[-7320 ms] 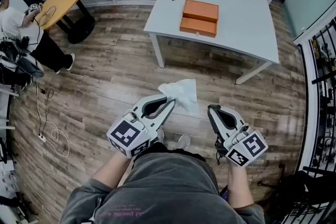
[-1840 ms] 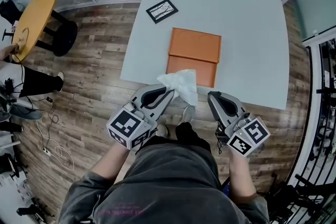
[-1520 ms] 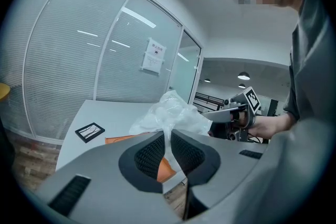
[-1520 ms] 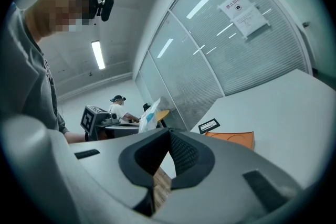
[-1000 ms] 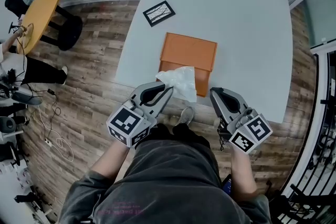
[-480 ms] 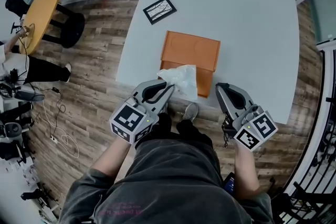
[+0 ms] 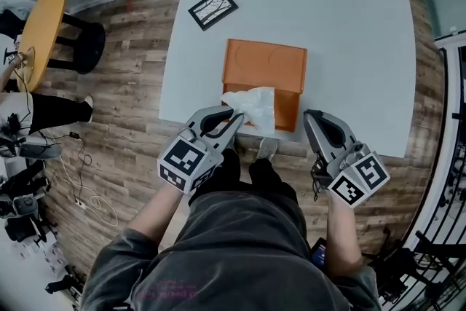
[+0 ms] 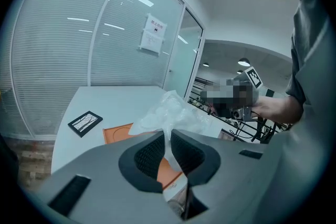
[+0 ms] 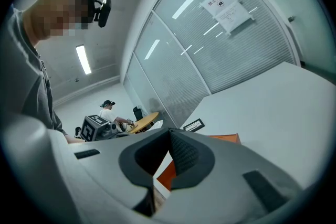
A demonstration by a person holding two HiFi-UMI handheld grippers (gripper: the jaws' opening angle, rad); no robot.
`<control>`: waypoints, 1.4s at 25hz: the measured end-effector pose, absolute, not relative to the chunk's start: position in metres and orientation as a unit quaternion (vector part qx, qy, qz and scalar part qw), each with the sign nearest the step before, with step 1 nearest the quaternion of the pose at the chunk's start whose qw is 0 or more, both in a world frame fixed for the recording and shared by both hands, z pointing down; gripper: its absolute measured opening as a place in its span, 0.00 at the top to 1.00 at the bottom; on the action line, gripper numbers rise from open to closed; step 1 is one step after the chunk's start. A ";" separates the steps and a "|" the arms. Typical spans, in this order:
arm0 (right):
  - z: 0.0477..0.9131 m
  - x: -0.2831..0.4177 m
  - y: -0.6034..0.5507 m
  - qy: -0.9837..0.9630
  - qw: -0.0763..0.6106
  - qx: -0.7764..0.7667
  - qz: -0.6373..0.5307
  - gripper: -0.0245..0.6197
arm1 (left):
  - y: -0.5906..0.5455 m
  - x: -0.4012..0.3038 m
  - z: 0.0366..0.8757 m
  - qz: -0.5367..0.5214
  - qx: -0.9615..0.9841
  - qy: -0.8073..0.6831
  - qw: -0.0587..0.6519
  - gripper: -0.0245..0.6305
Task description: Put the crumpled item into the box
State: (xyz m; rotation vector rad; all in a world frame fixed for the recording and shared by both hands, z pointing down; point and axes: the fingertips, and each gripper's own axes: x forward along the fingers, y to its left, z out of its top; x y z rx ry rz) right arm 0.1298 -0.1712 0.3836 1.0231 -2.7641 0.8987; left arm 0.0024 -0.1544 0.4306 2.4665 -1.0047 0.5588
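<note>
In the head view my left gripper [image 7: 235, 117] is shut on a crumpled white sheet [image 7: 251, 106] that hangs over the near end of the orange box [image 7: 263, 73]. The closed box lies flat on the pale grey table [image 7: 349, 40]. From the left gripper view the sheet [image 8: 170, 114] bulges up from between the pads of that gripper [image 8: 168, 135], with the box [image 8: 117, 132] beyond it. At the table's near edge, to the right of the box, my right gripper [image 7: 313, 118] is shut with nothing in it. In the right gripper view the closed jaws [image 9: 169, 134] frame the box [image 9: 227, 138].
A black framed picture [image 7: 212, 8] lies on the table beyond the box. A round yellow table [image 7: 38, 22] with a person beside it stands at the far left. A cable [image 7: 87, 197] lies on the wooden floor. Black railings [image 7: 448, 178] run along the right.
The view has moved up to the table over the last seconds. Both grippers now reach its near edge, and the held sheet has come over the box's near end.
</note>
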 end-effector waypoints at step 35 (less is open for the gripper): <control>0.439 0.145 -0.182 -0.848 0.066 0.399 0.343 0.96 | -0.184 0.015 0.558 0.337 0.866 -0.258 0.265 0.88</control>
